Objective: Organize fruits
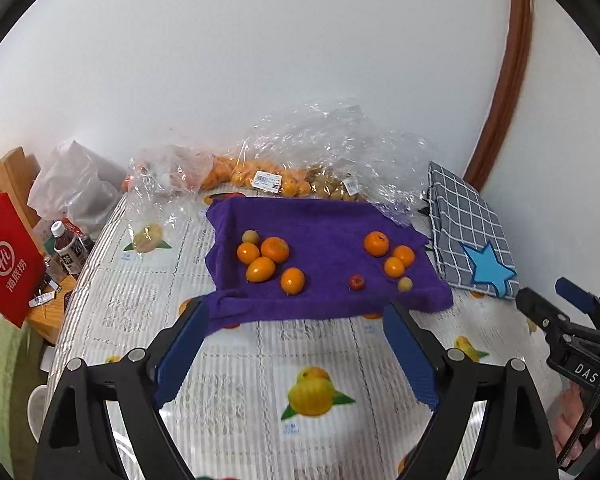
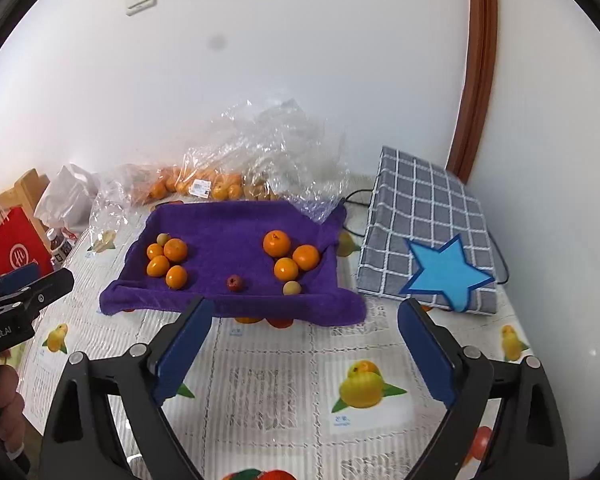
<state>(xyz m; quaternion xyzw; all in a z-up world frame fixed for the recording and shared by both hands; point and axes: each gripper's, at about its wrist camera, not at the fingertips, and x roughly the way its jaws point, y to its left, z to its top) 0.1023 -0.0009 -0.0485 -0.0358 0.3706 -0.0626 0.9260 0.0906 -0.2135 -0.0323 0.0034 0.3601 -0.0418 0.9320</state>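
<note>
A purple towel (image 1: 324,288) (image 2: 228,224) lies on the table with fruit on it. Several oranges (image 1: 268,258) (image 2: 168,260) cluster on its left, three oranges (image 1: 388,254) (image 2: 290,256) on its right. A small red fruit (image 1: 356,282) (image 2: 234,283) sits near the front middle. A pale yellow fruit (image 1: 405,284) (image 2: 291,288) lies front right, another (image 1: 250,236) (image 2: 163,239) back left. My left gripper (image 1: 296,312) is open and empty before the towel's front edge. My right gripper (image 2: 304,308) is open and empty there too.
Clear plastic bags of oranges (image 1: 260,178) (image 2: 196,188) lie behind the towel by the wall. A grey checked cushion with a blue star (image 1: 476,240) (image 2: 428,240) sits to the right. A red bag (image 1: 8,264) and bottles (image 1: 70,250) stand off the table's left edge.
</note>
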